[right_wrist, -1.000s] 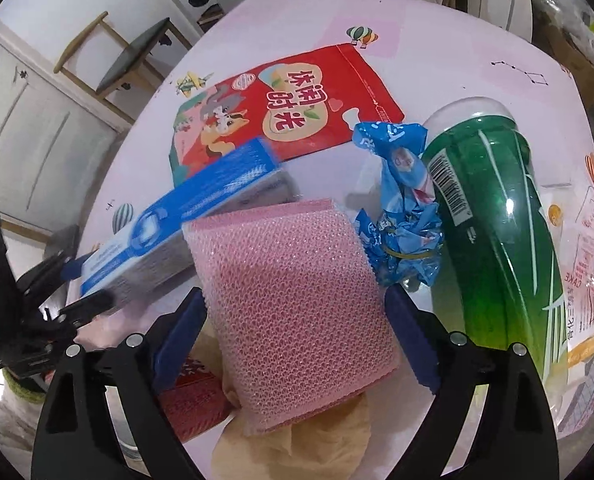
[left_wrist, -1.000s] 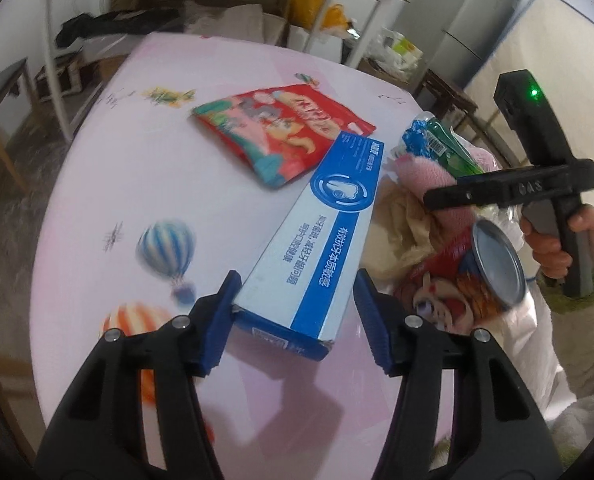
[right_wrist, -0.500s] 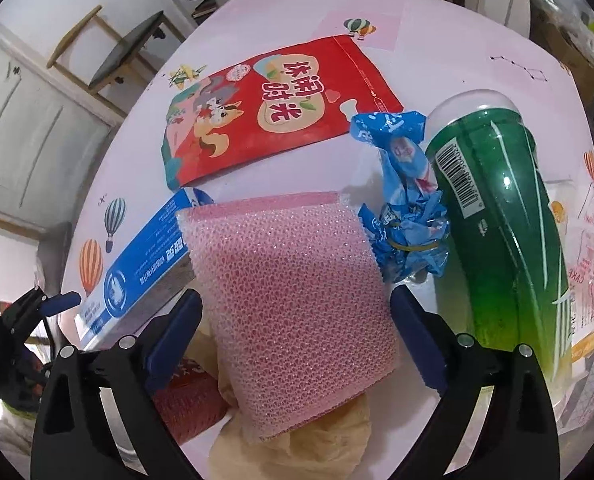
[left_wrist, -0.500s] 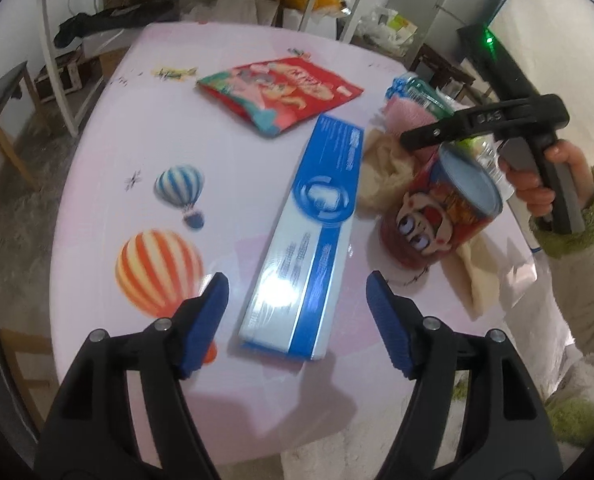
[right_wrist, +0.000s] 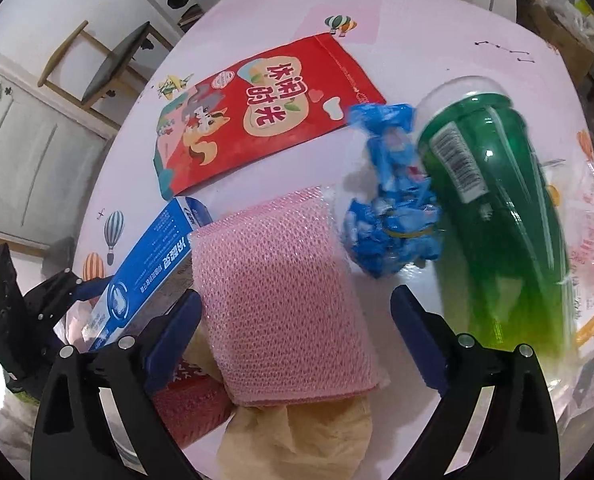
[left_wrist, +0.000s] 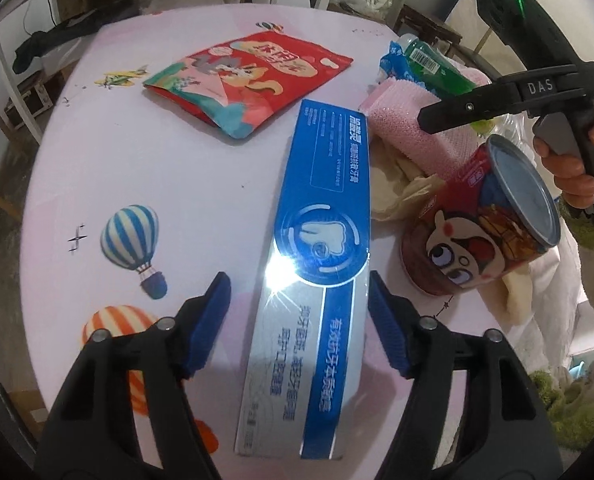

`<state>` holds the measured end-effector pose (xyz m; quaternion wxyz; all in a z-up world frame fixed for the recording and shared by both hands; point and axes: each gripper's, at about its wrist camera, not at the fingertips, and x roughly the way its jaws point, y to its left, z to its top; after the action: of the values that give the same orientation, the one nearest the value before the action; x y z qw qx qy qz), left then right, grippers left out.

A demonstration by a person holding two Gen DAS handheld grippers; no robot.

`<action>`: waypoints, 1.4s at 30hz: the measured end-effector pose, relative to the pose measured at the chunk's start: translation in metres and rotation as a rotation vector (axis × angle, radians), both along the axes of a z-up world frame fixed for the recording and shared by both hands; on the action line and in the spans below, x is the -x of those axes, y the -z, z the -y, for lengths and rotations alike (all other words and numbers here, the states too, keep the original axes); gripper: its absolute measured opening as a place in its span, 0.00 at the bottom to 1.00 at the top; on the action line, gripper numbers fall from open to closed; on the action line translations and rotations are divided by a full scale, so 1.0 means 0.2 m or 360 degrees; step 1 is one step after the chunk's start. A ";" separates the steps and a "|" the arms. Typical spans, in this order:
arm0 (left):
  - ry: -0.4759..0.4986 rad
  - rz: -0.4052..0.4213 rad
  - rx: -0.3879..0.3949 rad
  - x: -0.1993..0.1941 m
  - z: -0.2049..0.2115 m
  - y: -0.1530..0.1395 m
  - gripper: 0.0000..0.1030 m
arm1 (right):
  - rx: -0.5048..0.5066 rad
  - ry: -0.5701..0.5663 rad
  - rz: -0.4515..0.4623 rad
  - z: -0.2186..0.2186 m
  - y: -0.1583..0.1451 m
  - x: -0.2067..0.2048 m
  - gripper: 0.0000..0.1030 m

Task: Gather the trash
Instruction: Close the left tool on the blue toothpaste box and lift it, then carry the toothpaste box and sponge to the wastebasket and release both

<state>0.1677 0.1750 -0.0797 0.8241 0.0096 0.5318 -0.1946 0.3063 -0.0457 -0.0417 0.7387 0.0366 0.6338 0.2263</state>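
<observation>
Long blue-and-silver toothpaste carton (left_wrist: 317, 280) lies flat on the pink balloon-print surface (left_wrist: 137, 168). Its long axis runs straight away from the left gripper (left_wrist: 297, 320), near end between the jaws. Jaws straddle it, apart, just been closing, pads not yet on the sides. The right gripper (right_wrist: 293, 332) is also apart, over the pink mesh sponge (right_wrist: 281, 300), touching nothing. Left is clearly the nearer one; I'd say only a squeeze across the carton's width is needed.

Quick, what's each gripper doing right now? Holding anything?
Left gripper: open, straddling the toothpaste box, jaws just closing.
Right gripper: open over the pink sponge, holding nothing.
</observation>
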 end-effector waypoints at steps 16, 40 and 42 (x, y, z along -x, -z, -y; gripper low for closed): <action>-0.0097 0.0025 0.0044 0.02 -0.08 -0.02 0.46 | 0.0042 -0.0028 0.0009 -0.07 0.01 0.00 0.83; -0.0082 0.0464 0.0459 0.31 0.13 -0.78 0.46 | -0.0664 0.0348 0.0511 0.60 -0.64 0.51 0.81; 0.0028 0.0474 0.0523 0.29 0.30 -0.83 0.46 | -0.0696 0.0516 0.0587 0.82 -0.67 0.65 0.81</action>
<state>0.1092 0.1146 0.0863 0.8823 -0.0917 0.3654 -0.2823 0.1770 -0.2106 0.0929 0.8422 0.2531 0.4116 0.2392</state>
